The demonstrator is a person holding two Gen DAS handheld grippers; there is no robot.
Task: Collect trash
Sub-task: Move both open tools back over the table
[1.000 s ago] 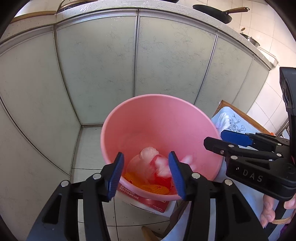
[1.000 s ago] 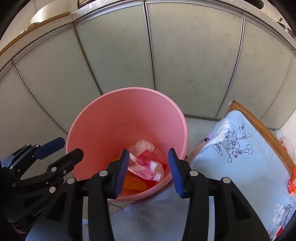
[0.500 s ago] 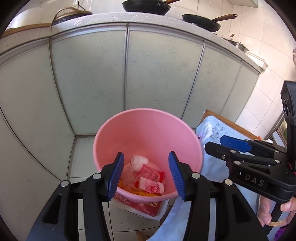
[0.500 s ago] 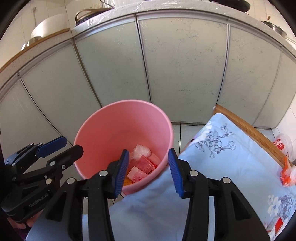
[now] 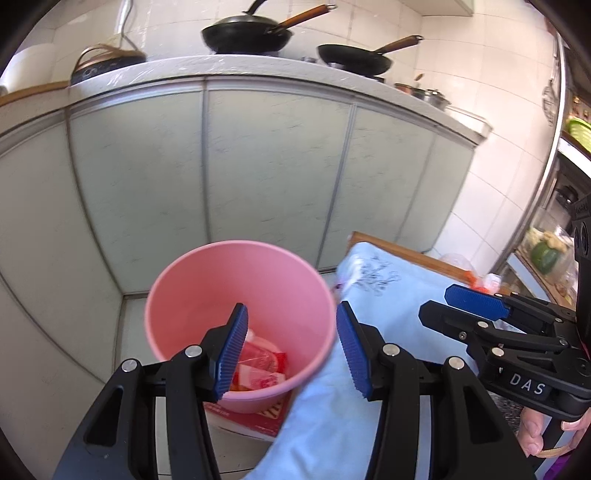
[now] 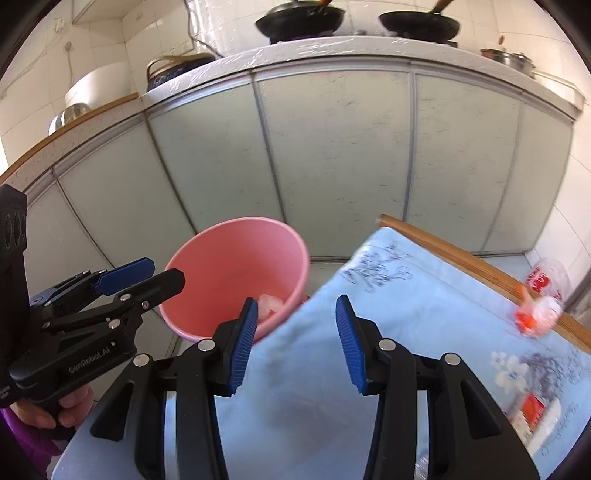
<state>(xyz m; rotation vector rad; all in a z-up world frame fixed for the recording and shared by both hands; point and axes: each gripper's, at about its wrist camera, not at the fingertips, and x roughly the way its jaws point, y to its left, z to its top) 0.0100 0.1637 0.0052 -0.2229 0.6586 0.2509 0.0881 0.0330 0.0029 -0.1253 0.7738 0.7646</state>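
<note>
A pink bucket [image 5: 207,284] stands on the floor beside the table; it also shows in the right wrist view [image 6: 225,258]. Red and white wrappers [image 5: 260,365] lie in its bottom. My left gripper [image 5: 291,347] is open and empty, above the bucket's near rim. My right gripper [image 6: 295,343] is open and empty over the table's blue floral cloth [image 6: 406,314]. An orange and clear wrapper [image 6: 532,317] lies at the cloth's far right edge. A red packet [image 6: 532,406] lies near the right corner.
Pale green cabinet doors [image 5: 273,166] stand behind the bucket under a counter with two black woks [image 5: 247,35]. The table's wooden edge [image 6: 461,251] runs along the cloth's far side. A clear bag with red print [image 6: 546,277] lies on the floor beyond it.
Both grippers have pulled back and risen away from the bucket, which looks smaller now. The right gripper has swung right over the cloth. Both stay open and empty.
</note>
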